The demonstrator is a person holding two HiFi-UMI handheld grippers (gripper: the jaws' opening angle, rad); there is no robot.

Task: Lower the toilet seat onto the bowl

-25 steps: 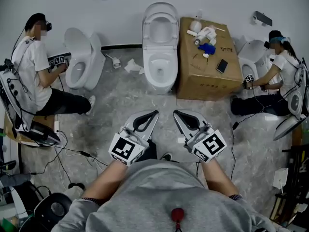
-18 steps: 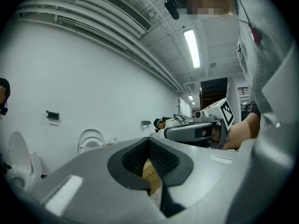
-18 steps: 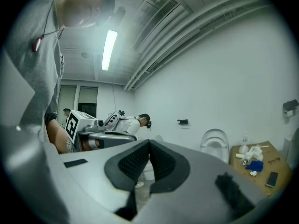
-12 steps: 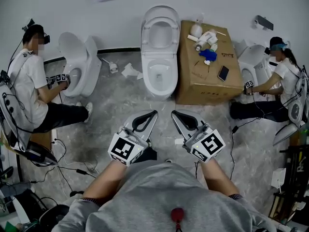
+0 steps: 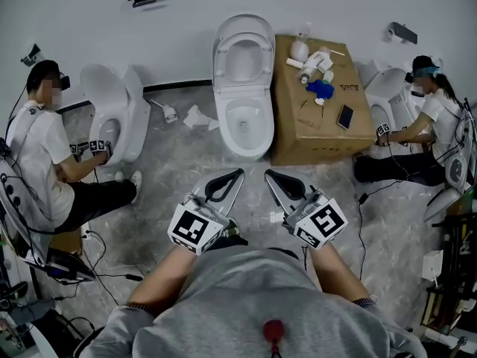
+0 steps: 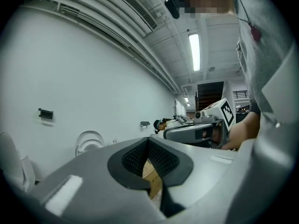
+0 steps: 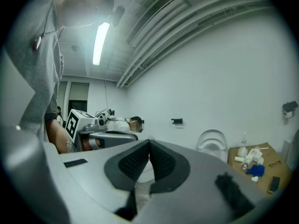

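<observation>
left tool (image 5: 238,174), right tool (image 5: 269,174) shut, empty; ribbed black pads (image 6: 161,160); glossy white oval toilet seat (image 5: 244,28) upright

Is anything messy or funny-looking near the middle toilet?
Yes. Crumpled paper lies on the floor left of the toilet, like litter. A cardboard box stands close on its other side, with white bottles, a blue thing and a phone scattered on top.

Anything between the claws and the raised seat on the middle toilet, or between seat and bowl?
Nothing visible. Only bare floor lies between the left claw, the right claw and the toilet seat, which stands upright behind the open bowl. The cardboard box stands beside the toilet, off the path.
</observation>
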